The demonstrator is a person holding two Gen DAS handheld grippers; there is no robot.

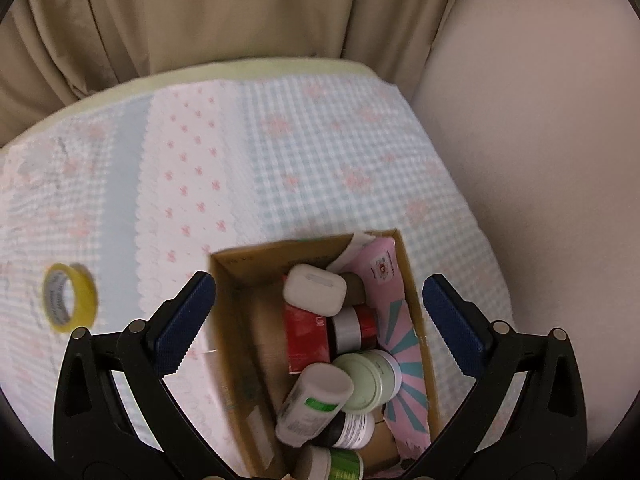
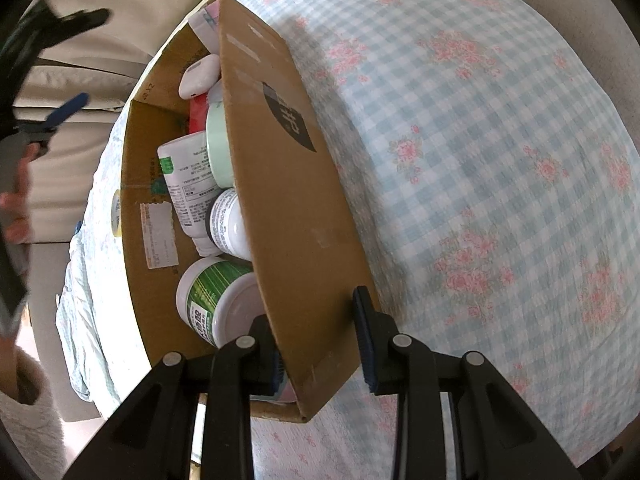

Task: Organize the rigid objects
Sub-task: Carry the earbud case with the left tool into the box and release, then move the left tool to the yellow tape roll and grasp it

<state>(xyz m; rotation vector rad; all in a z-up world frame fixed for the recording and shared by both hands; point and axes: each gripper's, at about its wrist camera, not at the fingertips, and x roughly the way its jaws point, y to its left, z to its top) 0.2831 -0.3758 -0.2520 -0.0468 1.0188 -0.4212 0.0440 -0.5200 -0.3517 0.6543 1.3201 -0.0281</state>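
Observation:
A cardboard box (image 1: 228,320) stands on the checked tablecloth. It holds a white earbud case (image 1: 316,290), a red carton (image 1: 306,332), a pale green jar (image 1: 368,380), a white bottle with a green label (image 1: 316,404) and other small containers. My left gripper (image 1: 320,320) hangs open above the box, with nothing held between its blue pads. A yellow tape roll (image 1: 70,298) lies on the cloth to the left of it. My right gripper (image 2: 320,354) is shut on the box's side wall (image 2: 288,184), one pad inside and one outside.
The table (image 1: 320,152) is round, with beige curtains (image 1: 200,12) behind it and a pale wall to the right. In the right wrist view the left gripper (image 2: 94,56) shows at the upper left, with a person's hand (image 2: 16,200) and a fuzzy sleeve (image 2: 28,400).

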